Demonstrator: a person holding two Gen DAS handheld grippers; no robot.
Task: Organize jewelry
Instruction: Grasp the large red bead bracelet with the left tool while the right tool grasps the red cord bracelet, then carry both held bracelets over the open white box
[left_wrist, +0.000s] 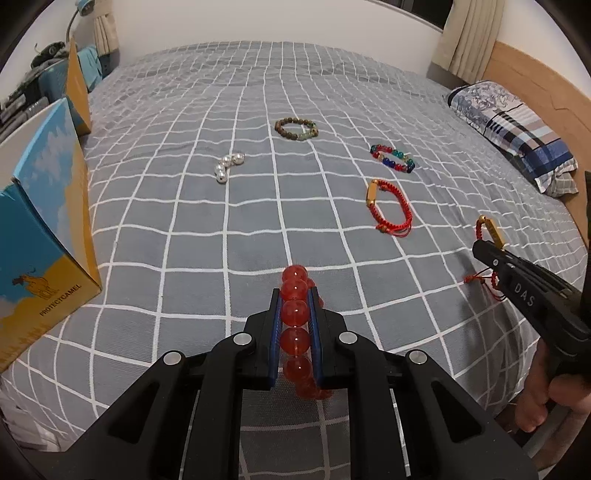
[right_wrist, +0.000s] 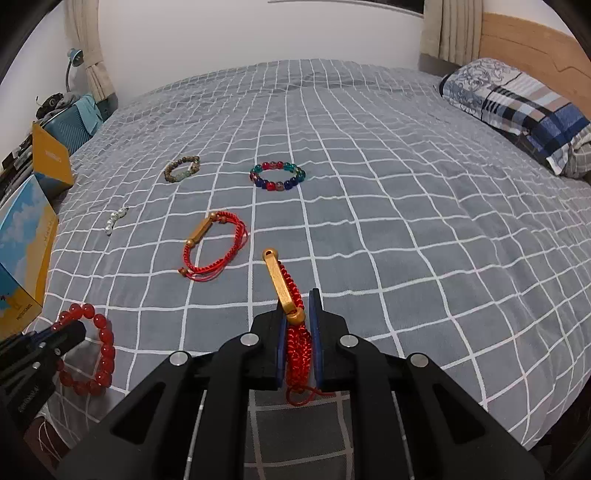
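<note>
Both grabbers loaded, near edge of the bed (left_wrist: 258, 110)

Left gripper (left_wrist: 294, 295) clamped on red bead bracelet (left_wrist: 294, 310), right gripper (right_wrist: 298, 295) pinching red cord bracelet (right_wrist: 298, 343); round beads could roll out, dangling cord could snag.

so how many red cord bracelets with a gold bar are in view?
2. One red cord bracelet lies flat on the bedspread, in front of the multicolour bead bracelet. The other cord bracelet is clamped in the right gripper. None look hidden.
</note>
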